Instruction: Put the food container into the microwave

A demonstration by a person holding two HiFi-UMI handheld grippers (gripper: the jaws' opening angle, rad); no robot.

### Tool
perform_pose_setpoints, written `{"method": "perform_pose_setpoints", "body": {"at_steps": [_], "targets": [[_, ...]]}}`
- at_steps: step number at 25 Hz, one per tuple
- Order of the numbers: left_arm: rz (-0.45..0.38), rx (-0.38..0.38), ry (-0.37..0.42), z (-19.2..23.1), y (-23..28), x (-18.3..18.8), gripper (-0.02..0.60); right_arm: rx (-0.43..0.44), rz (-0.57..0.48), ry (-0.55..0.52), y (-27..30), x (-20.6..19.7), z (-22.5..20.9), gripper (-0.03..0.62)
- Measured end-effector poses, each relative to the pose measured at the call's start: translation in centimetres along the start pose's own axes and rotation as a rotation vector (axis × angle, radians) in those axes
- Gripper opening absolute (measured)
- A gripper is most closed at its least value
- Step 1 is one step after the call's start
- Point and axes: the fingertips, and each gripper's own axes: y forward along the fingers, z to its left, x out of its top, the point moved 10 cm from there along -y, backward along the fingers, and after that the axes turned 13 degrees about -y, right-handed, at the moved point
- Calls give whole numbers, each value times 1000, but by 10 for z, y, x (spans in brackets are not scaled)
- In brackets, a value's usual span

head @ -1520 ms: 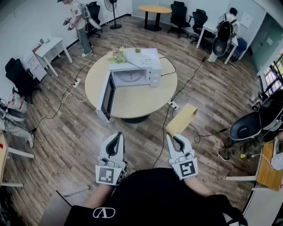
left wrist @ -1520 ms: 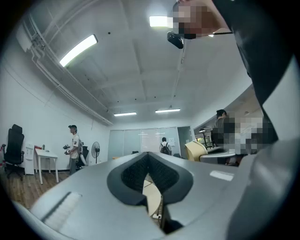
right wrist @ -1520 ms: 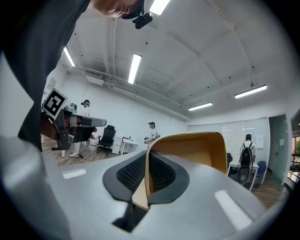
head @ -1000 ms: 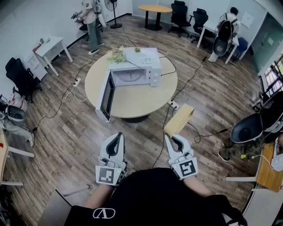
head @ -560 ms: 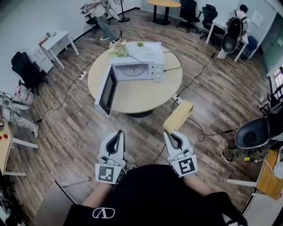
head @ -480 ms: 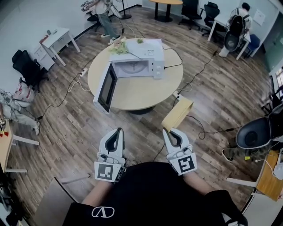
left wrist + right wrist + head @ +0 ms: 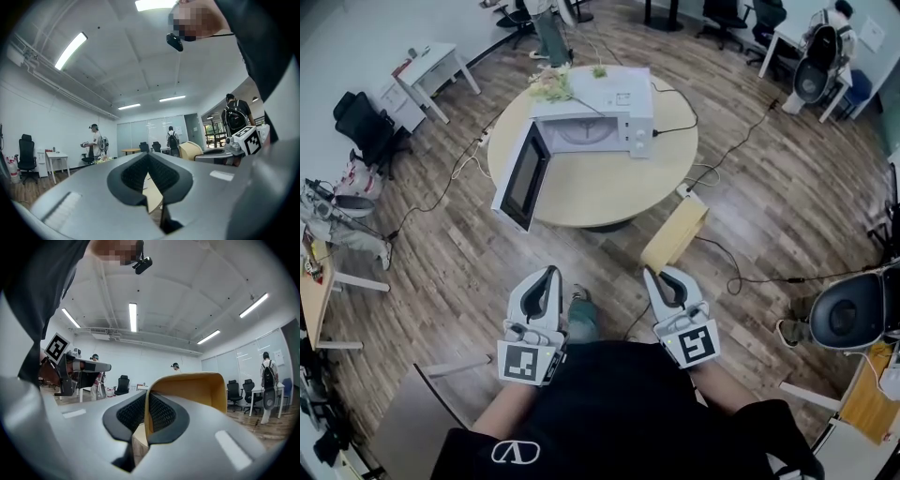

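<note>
Head view: my right gripper [image 7: 659, 276] pinches food container [image 7: 675, 234] wall, box leading toward open microwave [image 7: 609, 98] ahead; left gripper [image 7: 547, 275] pressed together, empty, spare.

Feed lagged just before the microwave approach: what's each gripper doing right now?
Left gripper: closed, empty.
Right gripper: closed on the food container wall.

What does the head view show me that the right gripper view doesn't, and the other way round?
Only the head view: the white microwave, door open, on the round wooden table, and the plank floor.

Only the right gripper view: the long ceiling lights, and a close look at the black ribbed pads pinching a thin wall.

Both: the tan open-topped food container, the right tongs shut on its wall, and the left tongs.
</note>
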Motion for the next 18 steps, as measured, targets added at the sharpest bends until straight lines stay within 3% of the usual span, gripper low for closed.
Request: {"method": "perform_pose_setpoints", "body": {"at_steps": [6, 10, 14, 18], "targets": [[-13, -14, -30, 43, 43, -5, 0, -20, 18, -39, 44, -5, -18, 17], [-81, -54, -63, 88, 86, 0, 0, -43, 44, -72, 88, -1, -29, 17], [-65, -87, -73, 135, 126, 11, 0, -71, 75, -96, 142, 8, -41, 16], [-100, -118, -81, 184, 165, 22, 0, -92, 97, -113, 197, 16, -49, 17]]}}
